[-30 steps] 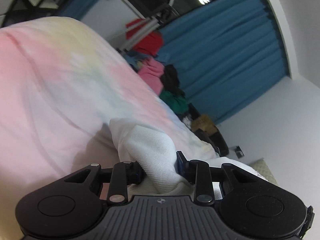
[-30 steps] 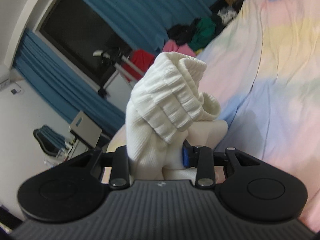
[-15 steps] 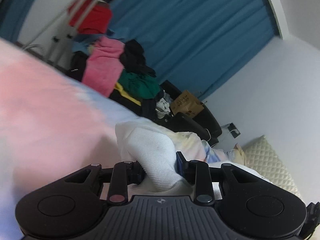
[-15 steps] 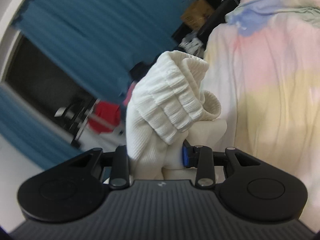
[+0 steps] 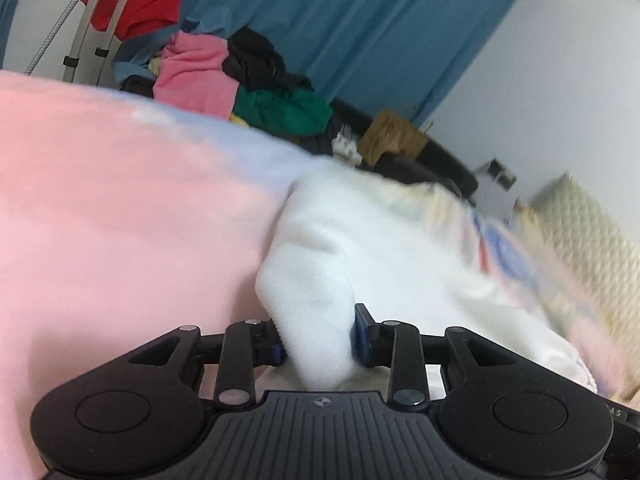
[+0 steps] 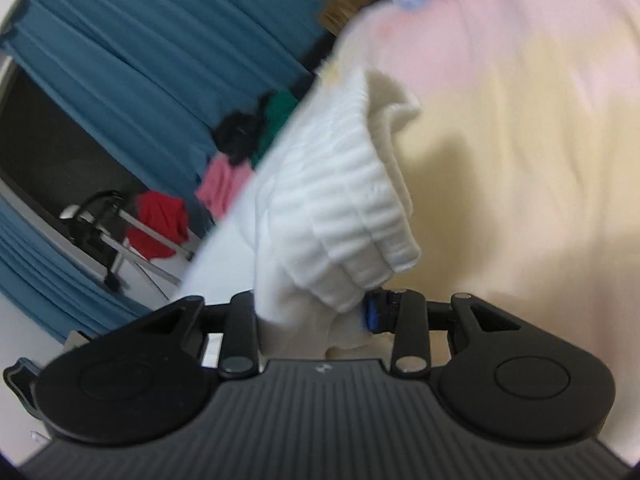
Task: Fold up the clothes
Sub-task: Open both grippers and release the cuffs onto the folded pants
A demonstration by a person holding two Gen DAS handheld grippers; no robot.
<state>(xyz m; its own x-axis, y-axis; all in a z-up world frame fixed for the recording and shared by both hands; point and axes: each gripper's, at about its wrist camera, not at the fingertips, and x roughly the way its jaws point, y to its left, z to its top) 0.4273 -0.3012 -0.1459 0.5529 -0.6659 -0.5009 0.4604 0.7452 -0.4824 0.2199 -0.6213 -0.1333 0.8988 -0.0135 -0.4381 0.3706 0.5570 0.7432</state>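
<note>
Over pastel bedspread (image 5: 100, 200), blue curtains (image 5: 360, 20) — blurred

A bedroom: pastel bedspread (image 5: 120, 200), blue curtains (image 5: 360, 20), heaped clothes (image 5: 240, 80).

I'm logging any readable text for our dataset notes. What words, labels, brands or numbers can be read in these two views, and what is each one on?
"AS": raised letters on the left gripper body, at its right edge; anything before them is cut off.
Round emblem, no letters: centre of each gripper body, left and right gripper.
Cardboard box by the blue curtain: dark markings, too blurred to read.
White garment: coloured print, motion-blurred, unreadable.
</note>
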